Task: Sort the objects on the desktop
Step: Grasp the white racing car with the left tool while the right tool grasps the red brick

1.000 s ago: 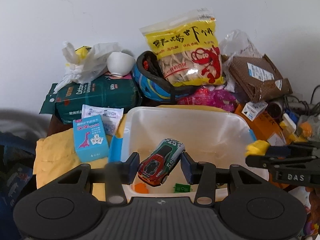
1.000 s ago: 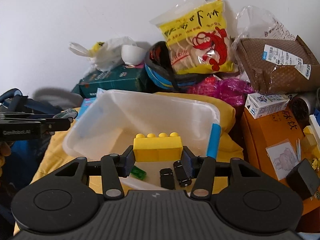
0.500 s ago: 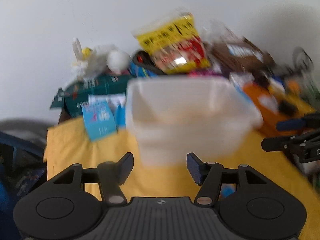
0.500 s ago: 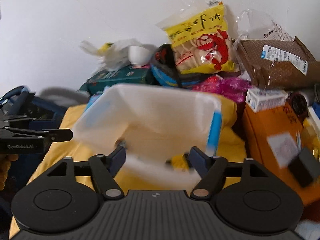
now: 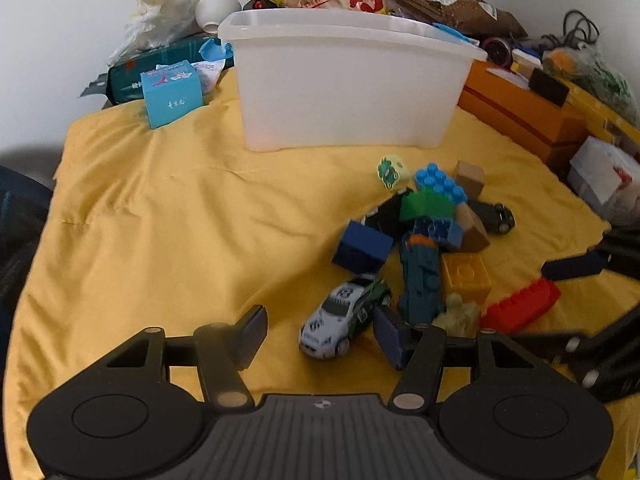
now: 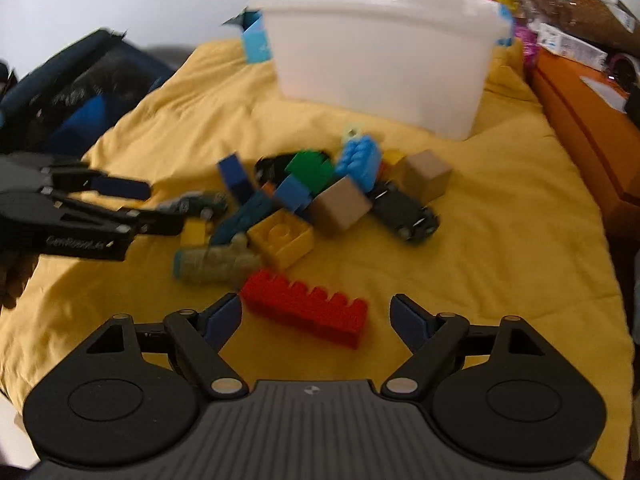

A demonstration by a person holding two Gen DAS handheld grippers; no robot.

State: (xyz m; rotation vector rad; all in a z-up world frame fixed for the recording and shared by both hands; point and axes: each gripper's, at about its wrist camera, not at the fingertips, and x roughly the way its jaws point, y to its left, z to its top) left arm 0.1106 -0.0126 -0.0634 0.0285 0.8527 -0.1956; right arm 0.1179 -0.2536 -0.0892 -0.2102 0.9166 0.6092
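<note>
Toys lie heaped on the yellow cloth (image 5: 160, 240) in front of the white bin (image 5: 352, 92), which stands at the cloth's far edge. A white toy car (image 5: 344, 316) sits at the heap's near left, nose toward the camera, between the wide-open, empty jaws of the left gripper (image 5: 320, 336). Left of the heap the cloth is bare. A red brick (image 6: 304, 308) lies crosswise at the heap's near right, between the opening jaws of the right gripper (image 6: 316, 320), pads clear of it.
</note>
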